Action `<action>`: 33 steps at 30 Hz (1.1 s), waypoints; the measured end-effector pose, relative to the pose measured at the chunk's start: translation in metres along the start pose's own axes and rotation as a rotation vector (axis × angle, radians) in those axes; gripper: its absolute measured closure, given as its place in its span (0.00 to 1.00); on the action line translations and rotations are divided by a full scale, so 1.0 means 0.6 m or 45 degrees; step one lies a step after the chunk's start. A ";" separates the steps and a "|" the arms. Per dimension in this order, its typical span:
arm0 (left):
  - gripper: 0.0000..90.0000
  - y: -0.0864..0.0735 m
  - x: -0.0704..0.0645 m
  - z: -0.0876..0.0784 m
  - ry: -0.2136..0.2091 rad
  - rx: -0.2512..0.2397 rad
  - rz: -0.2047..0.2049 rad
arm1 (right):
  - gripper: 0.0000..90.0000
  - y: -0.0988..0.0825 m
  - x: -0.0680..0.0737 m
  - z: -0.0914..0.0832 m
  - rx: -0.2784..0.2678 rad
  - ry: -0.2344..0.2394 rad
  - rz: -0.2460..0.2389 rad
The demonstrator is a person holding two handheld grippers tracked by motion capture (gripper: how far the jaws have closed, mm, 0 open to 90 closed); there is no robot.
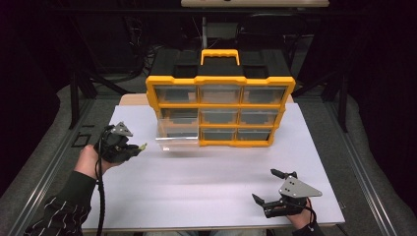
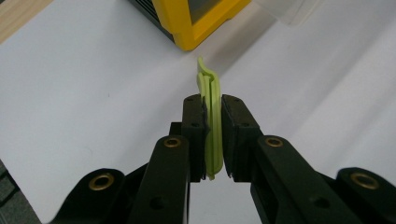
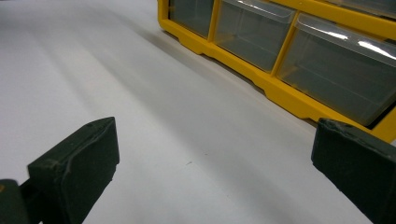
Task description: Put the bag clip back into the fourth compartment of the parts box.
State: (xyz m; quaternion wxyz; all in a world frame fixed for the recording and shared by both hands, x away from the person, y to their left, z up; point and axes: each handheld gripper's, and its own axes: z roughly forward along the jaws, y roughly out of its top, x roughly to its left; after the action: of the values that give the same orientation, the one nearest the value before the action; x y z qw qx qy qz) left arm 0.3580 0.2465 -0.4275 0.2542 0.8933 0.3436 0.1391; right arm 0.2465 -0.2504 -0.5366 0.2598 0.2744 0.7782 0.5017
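We have the left gripper [image 2: 213, 140] clamped on a thin green clip [image 2: 211, 116], near the organizer's [image 1: 220, 110] pulled-out clear drawer [image 1: 178, 136]. Right gripper [image 1: 275, 189] is wide open, idle. Next, probably: carry clip over drawer, release.

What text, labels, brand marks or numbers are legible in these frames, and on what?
None legible.
Yellow organizer: no brand or label readable on frame, handle or clear drawers.
Green clip held in the left gripper: plain, no marking seen.
Right gripper, open: grey plate has holes only, no print.
White table surface: blank.
Black outlines on the grey floor at left: shapes, not readable as characters.
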 end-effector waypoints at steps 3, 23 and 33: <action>0.90 0.006 0.002 -0.005 0.000 0.008 0.012 | 0.01 0.000 0.000 0.000 0.002 -0.001 0.005; 0.90 0.046 0.012 -0.051 0.041 -0.028 0.059 | 0.01 0.000 -0.001 -0.001 0.005 0.000 0.008; 0.90 0.062 0.010 -0.067 0.046 -0.037 0.089 | 0.01 0.000 -0.001 -0.001 0.008 -0.003 0.007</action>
State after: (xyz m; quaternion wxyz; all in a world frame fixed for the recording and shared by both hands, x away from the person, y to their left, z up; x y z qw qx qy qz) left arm 0.3654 0.2413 -0.3731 0.2558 0.8983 0.3146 0.1690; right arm 0.2466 -0.2510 -0.5364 0.2585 0.2777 0.7787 0.4997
